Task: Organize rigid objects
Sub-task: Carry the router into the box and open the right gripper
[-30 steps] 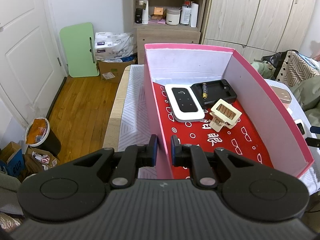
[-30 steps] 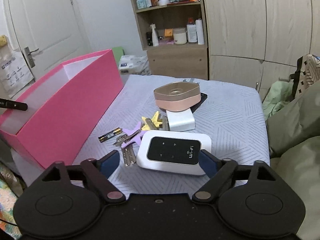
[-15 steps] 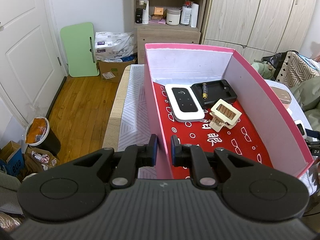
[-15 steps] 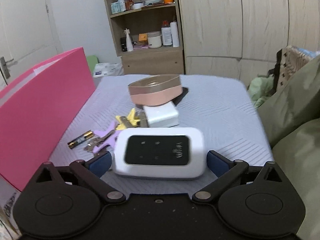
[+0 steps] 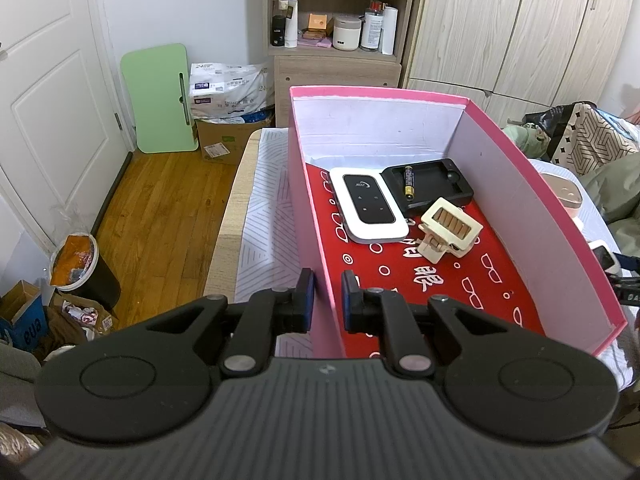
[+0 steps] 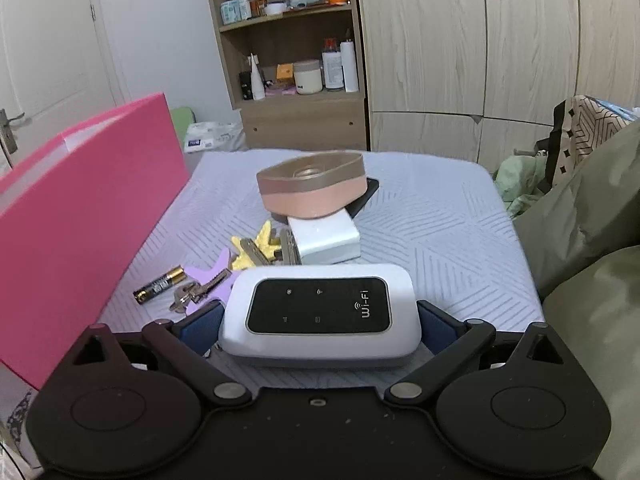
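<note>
My left gripper (image 5: 326, 304) is shut on the near left wall of the pink box (image 5: 312, 208). Inside the box lie a white Wi-Fi router (image 5: 368, 204), a black charger tray (image 5: 430, 184) with a battery and a beige clip (image 5: 450, 230). My right gripper (image 6: 320, 326) is shut on a second white Wi-Fi router (image 6: 320, 312) and holds it just above the bed. The pink box (image 6: 80, 220) stands to its left in the right wrist view.
On the grey bedspread (image 6: 440, 220) lie a battery (image 6: 160, 284), keys with yellow and purple tags (image 6: 240, 260), a white adapter (image 6: 324, 240) and a pink-beige case (image 6: 312, 188). Olive bedding (image 6: 592, 260) is at the right. A shelf unit (image 5: 336, 20) stands behind.
My right gripper has closed on the white router and lifted it slightly, and its view has tilted up. The left gripper has not moved.
</note>
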Action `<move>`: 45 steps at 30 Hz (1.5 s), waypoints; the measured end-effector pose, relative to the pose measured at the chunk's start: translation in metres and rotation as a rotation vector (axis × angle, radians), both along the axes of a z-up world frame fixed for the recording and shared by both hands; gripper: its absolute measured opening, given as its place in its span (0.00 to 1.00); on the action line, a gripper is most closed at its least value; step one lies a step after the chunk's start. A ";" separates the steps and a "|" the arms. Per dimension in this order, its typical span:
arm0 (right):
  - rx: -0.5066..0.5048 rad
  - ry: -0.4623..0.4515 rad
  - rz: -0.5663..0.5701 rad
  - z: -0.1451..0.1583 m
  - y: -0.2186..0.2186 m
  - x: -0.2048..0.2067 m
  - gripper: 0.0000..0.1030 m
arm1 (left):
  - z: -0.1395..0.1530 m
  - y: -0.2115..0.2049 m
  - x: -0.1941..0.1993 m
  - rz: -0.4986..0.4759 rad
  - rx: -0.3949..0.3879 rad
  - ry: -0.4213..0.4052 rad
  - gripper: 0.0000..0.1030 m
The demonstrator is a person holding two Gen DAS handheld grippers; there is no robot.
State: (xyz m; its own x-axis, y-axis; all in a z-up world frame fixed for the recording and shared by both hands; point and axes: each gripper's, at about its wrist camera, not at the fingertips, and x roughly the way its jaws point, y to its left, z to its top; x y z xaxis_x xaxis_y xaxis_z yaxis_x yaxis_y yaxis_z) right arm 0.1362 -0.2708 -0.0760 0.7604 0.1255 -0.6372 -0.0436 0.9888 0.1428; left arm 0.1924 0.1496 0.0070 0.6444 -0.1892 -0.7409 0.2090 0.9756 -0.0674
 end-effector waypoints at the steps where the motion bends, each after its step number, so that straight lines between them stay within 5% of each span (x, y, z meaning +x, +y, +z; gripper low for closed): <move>1: 0.002 0.000 0.006 0.002 -0.001 -0.002 0.98 | 0.000 0.000 0.000 0.000 0.001 0.000 0.12; 14: 0.155 -0.029 0.043 0.027 -0.015 -0.014 0.98 | -0.001 0.001 0.000 0.000 -0.002 0.001 0.12; 25: 0.345 -0.146 0.395 0.114 0.044 -0.012 0.98 | 0.005 0.001 0.005 -0.006 -0.014 0.045 0.11; 32: 0.219 -0.021 0.682 0.139 0.128 0.035 0.98 | 0.009 0.003 0.011 -0.031 -0.004 0.087 0.11; 41: -0.128 0.202 0.941 0.095 0.232 0.087 0.98 | 0.006 0.016 0.011 -0.022 -0.096 0.090 0.12; 45: -0.160 0.280 1.000 0.082 0.254 0.103 0.98 | 0.005 0.018 0.011 -0.028 -0.106 0.085 0.12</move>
